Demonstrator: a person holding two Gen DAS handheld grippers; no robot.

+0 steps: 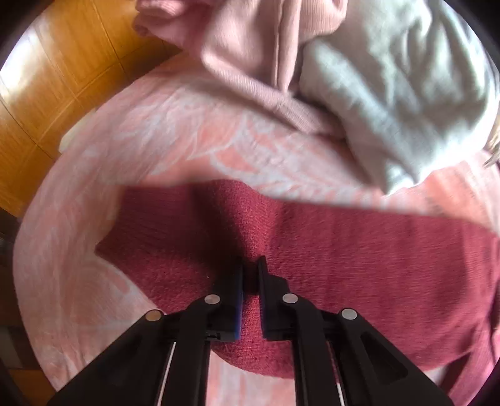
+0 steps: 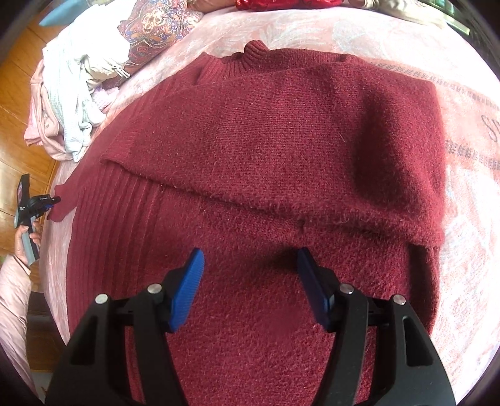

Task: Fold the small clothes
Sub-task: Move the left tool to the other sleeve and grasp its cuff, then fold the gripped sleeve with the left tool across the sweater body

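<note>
A pink bedspread with a pale leaf pattern (image 2: 359, 31) covers the bed and fills most of both views, with orange-brown wooden flooring (image 1: 47, 78) showing past its edge. Spread flat across the middle of that bedspread lies the dark red knitted sweater (image 2: 265, 140) — its high ribbed collar points away from the right wrist camera, and one sleeve is folded across the body so its cuff end sits near the sweater's right side. The ribbed hem band runs along the sweater's left side, toward the edge of the bed.

At that edge sits a heap of other clothes: a dusty pink ribbed knit garment (image 1: 250, 47) and a pale grey-white crumpled garment (image 1: 406, 87), touching each other and lying well apart from the collar. A paisley-patterned cushion (image 2: 156, 28) rests just beside the heap.

The right gripper (image 2: 250, 268) hovers over the lower body of the sweater with its blue-padded fingers (image 2: 187, 290) spread wide, grasping nothing.

The left gripper (image 1: 250, 274) is clamped on a fold of the sweater's edge — red knit bunches up between the nearly closed fingers. In the right wrist view it (image 2: 40, 203) appears small at the bed's edge, pinching a corner of the hem, the person's hand (image 2: 26, 240) wrapped round its handle.
</note>
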